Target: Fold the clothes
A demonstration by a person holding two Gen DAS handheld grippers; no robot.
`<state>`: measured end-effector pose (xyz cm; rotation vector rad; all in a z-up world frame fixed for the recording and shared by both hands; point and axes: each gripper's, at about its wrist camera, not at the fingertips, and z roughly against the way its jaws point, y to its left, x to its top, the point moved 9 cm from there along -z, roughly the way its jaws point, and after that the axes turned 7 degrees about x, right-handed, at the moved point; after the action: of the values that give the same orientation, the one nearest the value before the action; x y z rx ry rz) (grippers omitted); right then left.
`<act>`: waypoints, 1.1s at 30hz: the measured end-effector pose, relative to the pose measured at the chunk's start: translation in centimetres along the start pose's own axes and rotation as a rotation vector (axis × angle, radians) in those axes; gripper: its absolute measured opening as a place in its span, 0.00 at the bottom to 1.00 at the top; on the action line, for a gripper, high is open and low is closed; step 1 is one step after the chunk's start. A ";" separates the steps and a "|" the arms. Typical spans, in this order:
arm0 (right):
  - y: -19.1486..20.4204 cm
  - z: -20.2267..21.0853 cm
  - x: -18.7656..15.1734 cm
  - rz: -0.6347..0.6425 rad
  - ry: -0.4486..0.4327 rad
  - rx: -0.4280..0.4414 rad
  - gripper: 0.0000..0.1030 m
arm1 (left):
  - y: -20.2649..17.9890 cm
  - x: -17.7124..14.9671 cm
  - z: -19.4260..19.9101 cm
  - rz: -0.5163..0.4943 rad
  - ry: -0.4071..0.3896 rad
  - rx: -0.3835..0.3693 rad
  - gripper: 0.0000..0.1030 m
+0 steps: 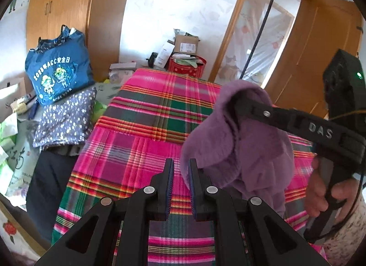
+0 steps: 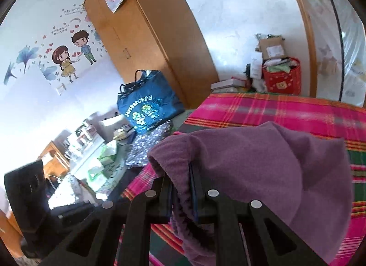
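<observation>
A purple fleece garment (image 1: 251, 151) hangs bunched above the pink and green plaid bedspread (image 1: 141, 117). My right gripper (image 1: 238, 103) comes in from the right, held by a hand (image 1: 324, 190), its fingertips buried in the cloth's top fold. In the right wrist view the right gripper (image 2: 180, 174) is shut on the garment (image 2: 263, 163), whose hem runs down between the fingers. My left gripper (image 1: 181, 165) is open just left of the hanging cloth. Its right finger is beside the fabric's edge and nothing lies between the pads.
A blue tote bag (image 1: 59, 66) and a folded dark floral cloth (image 1: 66, 117) lie along the bed's left side among boxes and packets. A red basket (image 1: 187, 66) with cartons stands past the far end. A wooden wardrobe (image 2: 141, 37) and a door (image 1: 320, 48) flank the room.
</observation>
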<state>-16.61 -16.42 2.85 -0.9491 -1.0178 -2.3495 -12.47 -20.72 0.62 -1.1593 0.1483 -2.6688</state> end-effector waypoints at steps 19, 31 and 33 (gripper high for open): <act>-0.3 -4.3 -1.0 -0.223 0.170 0.171 0.19 | -5.1 -1.5 -2.5 -0.044 0.045 -0.116 0.38; -1.7 1.7 -2.3 -0.188 0.154 0.159 0.40 | -4.3 0.2 -5.1 0.088 0.083 -0.129 0.21; -3.2 4.4 -3.6 -0.186 0.118 0.105 0.43 | -3.8 0.6 -5.2 0.113 0.082 -0.119 0.19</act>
<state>-14.17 -10.63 0.94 -0.6943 -1.2140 -2.4405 -17.30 -17.19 -1.77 -1.0413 0.3792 -2.6394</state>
